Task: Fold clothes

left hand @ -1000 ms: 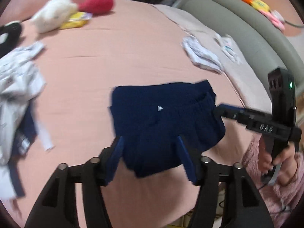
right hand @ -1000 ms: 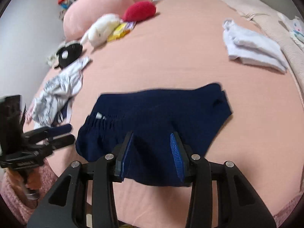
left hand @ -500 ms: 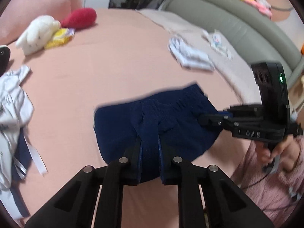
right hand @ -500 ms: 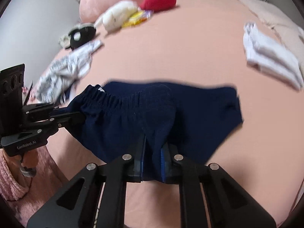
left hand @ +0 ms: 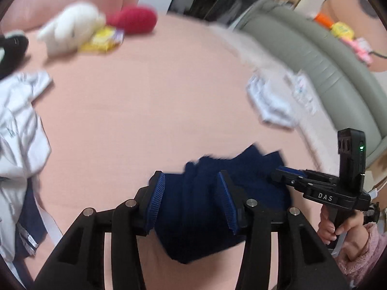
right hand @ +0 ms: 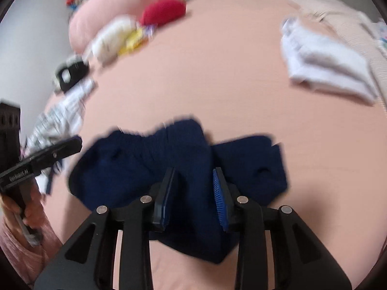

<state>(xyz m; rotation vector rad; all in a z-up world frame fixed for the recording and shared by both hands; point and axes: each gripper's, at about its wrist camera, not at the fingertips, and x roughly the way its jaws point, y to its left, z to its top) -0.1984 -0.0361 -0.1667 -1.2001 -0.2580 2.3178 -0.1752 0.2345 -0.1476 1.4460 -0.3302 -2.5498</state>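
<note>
A pair of navy blue shorts (left hand: 205, 207) lies bunched and partly folded on the pink bed sheet (left hand: 157, 96), near the front edge. My left gripper (left hand: 191, 203) is open, its blue pads either side of a fold of the shorts. My right gripper (right hand: 194, 193) is open too, straddling the navy shorts (right hand: 169, 164) at the middle. The right gripper also shows in the left wrist view (left hand: 285, 176), at the shorts' right end. The left gripper shows in the right wrist view (right hand: 72, 145), at the shorts' left end.
A folded white garment (right hand: 324, 65) lies at the back right. A crumpled white and grey garment (left hand: 17, 140) lies at the left. Plush toys, white (left hand: 72, 31) and red (left hand: 135, 21), and a pink pillow (right hand: 116, 17) sit at the far side. A grey headboard (left hand: 314, 55) runs along the right.
Both grippers were shut on the shorts half a second ago and have now opened. The shorts have dropped into a bunched fold nearer the bed's front edge.
</note>
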